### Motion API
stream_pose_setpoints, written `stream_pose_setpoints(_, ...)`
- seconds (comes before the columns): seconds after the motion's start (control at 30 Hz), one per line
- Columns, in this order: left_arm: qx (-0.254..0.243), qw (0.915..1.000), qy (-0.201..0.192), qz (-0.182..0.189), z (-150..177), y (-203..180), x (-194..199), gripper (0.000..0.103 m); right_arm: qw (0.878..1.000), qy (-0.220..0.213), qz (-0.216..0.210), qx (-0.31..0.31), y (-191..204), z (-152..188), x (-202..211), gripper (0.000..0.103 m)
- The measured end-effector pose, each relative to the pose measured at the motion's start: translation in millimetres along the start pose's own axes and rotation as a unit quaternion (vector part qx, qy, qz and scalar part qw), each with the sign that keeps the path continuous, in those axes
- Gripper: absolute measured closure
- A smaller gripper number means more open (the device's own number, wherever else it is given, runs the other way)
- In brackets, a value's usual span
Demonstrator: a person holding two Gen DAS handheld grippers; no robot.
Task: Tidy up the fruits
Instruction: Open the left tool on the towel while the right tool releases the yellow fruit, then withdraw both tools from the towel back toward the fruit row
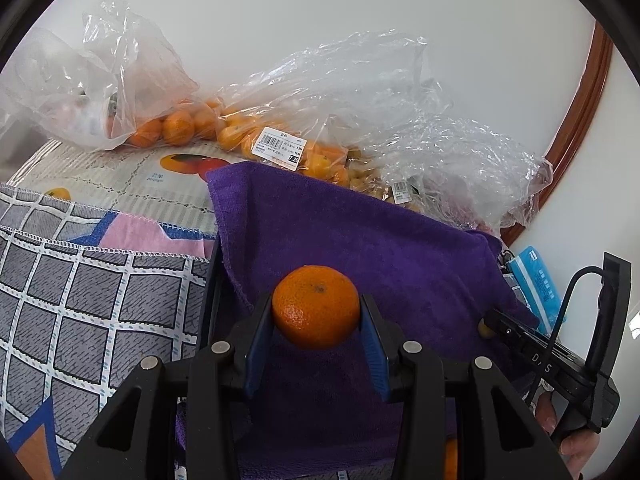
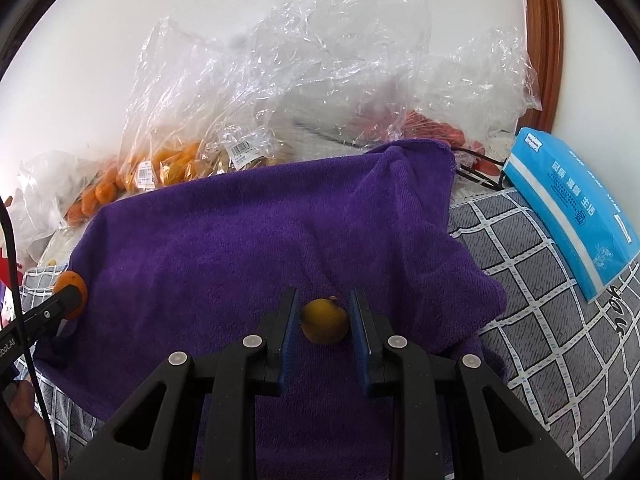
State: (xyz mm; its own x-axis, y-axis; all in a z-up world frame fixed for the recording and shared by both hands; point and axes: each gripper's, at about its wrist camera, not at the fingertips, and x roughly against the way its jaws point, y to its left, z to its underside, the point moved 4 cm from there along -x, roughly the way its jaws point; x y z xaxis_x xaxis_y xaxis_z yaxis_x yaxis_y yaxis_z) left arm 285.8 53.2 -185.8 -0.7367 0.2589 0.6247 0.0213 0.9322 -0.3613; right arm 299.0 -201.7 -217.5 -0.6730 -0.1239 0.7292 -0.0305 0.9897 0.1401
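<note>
Orange, dimpled mandarin (image 1: 316,306) pinched by left gripper (image 1: 316,320) | right gripper (image 2: 325,322) pinching small yellow fruit (image 2: 325,321)

A bright orange mandarin (image 1: 316,307) is seen against a deep purple towel (image 1: 360,232). A grey cloth (image 1: 80,300) is crossed by a white grid, with pink and blue patches. A light blue packet (image 2: 572,208) carries white print.

Fruit bags (image 1: 240,136) lie behind the towel (image 1: 360,232); a packet (image 2: 572,208), perhaps tissues, lies right.
</note>
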Motion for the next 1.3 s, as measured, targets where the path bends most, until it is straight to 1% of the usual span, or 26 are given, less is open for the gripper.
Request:
stream_pose_setpoints(0.07,-0.001,1.0000,0.000,0.000,-0.1,-0.6,-0.4,0.063,1.000,0.001,-0.001,0.001,0.0,0.5,0.1,0.075)
stream_pose_setpoints(0.17,0.000,1.0000,-0.002,0.001,-0.7,-0.6,0.8,0.062,1.000,-0.001,-0.002,0.001,0.1,0.4,1.7,0.066)
stream_pose_setpoints(0.2,0.000,1.0000,-0.006,0.002,-1.2,-0.6,2.2,0.058,1.000,-0.004,-0.003,-0.001,0.0,0.2,3.2,0.064)
stream_pose_setpoints(0.23,-0.001,0.9999,-0.010,0.005,-1.9,-1.1,3.8,0.053,1.000,-0.006,-0.003,-0.001,0.4,0.4,4.7,0.059)
stream_pose_setpoints(0.3,-0.003,0.9997,-0.021,0.011,-2.9,-2.5,8.1,0.047,1.000,-0.012,-0.003,-0.004,-0.2,-0.5,8.8,0.049)
stream_pose_setpoints(0.37,-0.010,0.9995,-0.028,0.010,-2.9,-4.5,10.4,0.046,1.000,-0.018,-0.005,-0.009,-1.4,-1.4,12.7,0.046)
stream_pose_setpoints(0.47,-0.020,0.9992,-0.035,0.002,-2.4,-7.2,12.5,0.046,0.999,-0.023,-0.005,-0.021,-4.6,-3.3,17.0,0.042)
stream_pose_setpoints(0.6,-0.021,0.9984,-0.050,-0.015,-3.9,-7.1,18.2,0.046,0.999,-0.031,0.012,-0.026,-7.0,-4.9,22.1,0.042)
stream_pose_setpoints(0.7,-0.037,0.9963,-0.072,-0.029,-10.3,-13.3,30.4,0.046,0.998,-0.040,0.025,-0.028,-6.0,-6.3,29.5,0.042)
stream_pose_setpoints(0.77,-0.045,0.9949,-0.086,-0.028,-14.0,-18.4,41.9,0.046,0.998,-0.049,0.034,-0.035,-6.1,-9.7,37.8,0.041)
stream_pose_setpoints(0.8,-0.047,0.9946,-0.090,-0.022,-15.2,-21.4,48.3,0.046,0.997,-0.056,0.036,-0.040,-5.4,-12.8,44.2,0.038)
stream_pose_setpoints(0.93,-0.046,0.9955,-0.081,-0.015,-16.8,-29.8,68.3,0.046,0.996,-0.069,0.035,-0.040,0.9,-19.0,70.6,0.036)
stream_pose_setpoints(1.0,-0.046,0.9959,-0.077,-0.013,-13.8,-33.0,79.3,0.046,0.995,-0.085,0.034,-0.035,4.4,-16.8,87.8,0.029)
stream_pose_setpoints(1.03,-0.045,0.9960,-0.076,-0.012,-10.9,-33.6,84.1,0.046,0.995,-0.090,0.031,-0.031,6.3,-14.6,95.2,0.028)
stream_pose_setpoints(1.1,-0.054,0.9956,-0.074,-0.021,-2.8,-35.8,94.5,0.046,0.995,-0.091,0.033,-0.023,8.4,-8.6,107.1,0.028)
stream_pose_setpoints(1.17,-0.070,0.9943,-0.070,-0.039,6.1,-38.3,103.2,0.046,0.995,-0.090,0.035,-0.015,8.9,0.9,118.4,0.028)
stream_pose_setpoints(1.27,-0.082,0.9925,-0.079,-0.045,21.3,-38.8,121.1,0.046,0.996,-0.086,0.035,-0.003,10.2,16.0,130.6,0.028)
stream_pose_setpoints(1.3,-0.081,0.9924,-0.080,-0.046,24.8,-37.7,124.6,0.046,0.995,-0.089,0.042,0.002,10.3,21.9,135.5,0.028)
